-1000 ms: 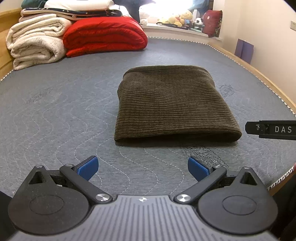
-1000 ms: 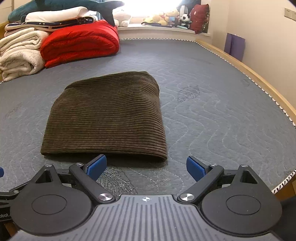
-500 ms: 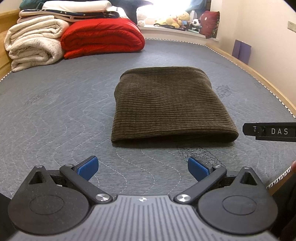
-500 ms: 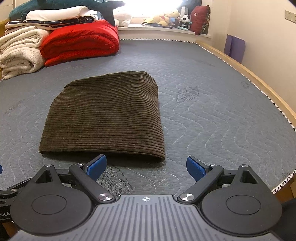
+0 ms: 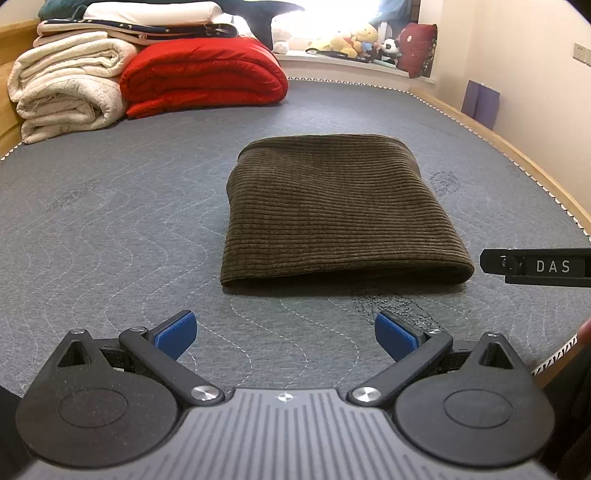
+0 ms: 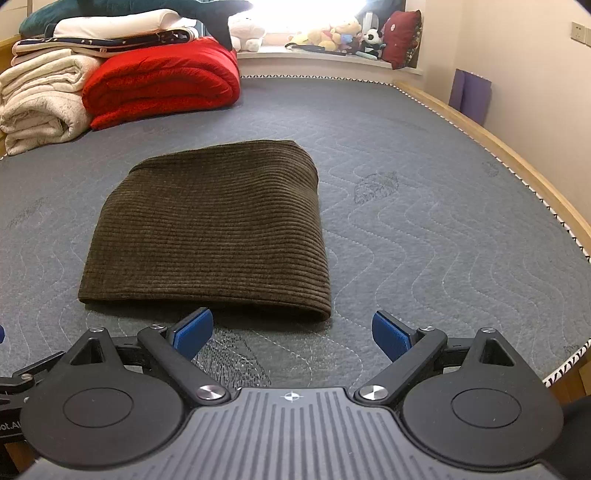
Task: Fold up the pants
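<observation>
The grey quilted mattress (image 5: 110,229) fills both views, and on it the brown corduroy pants (image 5: 332,206) lie as one compact, squared bundle, rounded fold edge nearest the cameras. By the look of it the folding is done; at most a last tidy-up remains. The left gripper (image 5: 284,334) hangs short of that edge, jaws spread wide, holding nothing. The right gripper (image 6: 291,332) sits just beside the bundle's near edge, equally wide apart, empty, touching no cloth.

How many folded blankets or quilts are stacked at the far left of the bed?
At least 4, though more may be hidden: red quilt, cream blanket left of it, navy-trimmed one on top, white one uppermost.
</observation>
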A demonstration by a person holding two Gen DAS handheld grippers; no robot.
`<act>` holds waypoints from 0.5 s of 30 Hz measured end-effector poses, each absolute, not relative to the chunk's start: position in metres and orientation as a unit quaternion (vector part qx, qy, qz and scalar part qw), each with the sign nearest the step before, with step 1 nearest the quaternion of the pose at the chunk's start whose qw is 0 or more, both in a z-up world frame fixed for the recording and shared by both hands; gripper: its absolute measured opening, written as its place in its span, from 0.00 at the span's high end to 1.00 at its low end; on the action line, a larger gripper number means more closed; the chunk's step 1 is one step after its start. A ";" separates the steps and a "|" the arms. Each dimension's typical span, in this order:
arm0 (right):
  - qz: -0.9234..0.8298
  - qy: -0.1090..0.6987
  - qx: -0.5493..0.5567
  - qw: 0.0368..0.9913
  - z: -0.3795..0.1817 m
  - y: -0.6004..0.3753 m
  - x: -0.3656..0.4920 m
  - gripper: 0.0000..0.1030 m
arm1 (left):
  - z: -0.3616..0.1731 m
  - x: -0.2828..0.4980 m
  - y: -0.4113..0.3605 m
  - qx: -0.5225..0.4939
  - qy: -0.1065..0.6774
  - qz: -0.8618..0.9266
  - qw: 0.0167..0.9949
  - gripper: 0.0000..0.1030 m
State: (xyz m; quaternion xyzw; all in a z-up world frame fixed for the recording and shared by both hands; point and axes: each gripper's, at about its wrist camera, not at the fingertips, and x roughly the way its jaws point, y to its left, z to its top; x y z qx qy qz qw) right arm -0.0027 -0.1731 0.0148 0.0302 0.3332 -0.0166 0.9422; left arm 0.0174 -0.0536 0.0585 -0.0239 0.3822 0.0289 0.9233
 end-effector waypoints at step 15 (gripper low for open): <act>-0.017 0.333 0.031 0.942 0.015 -0.173 -0.003 0.09 | 0.059 0.017 -0.050 -0.024 0.379 0.025 0.925 0.00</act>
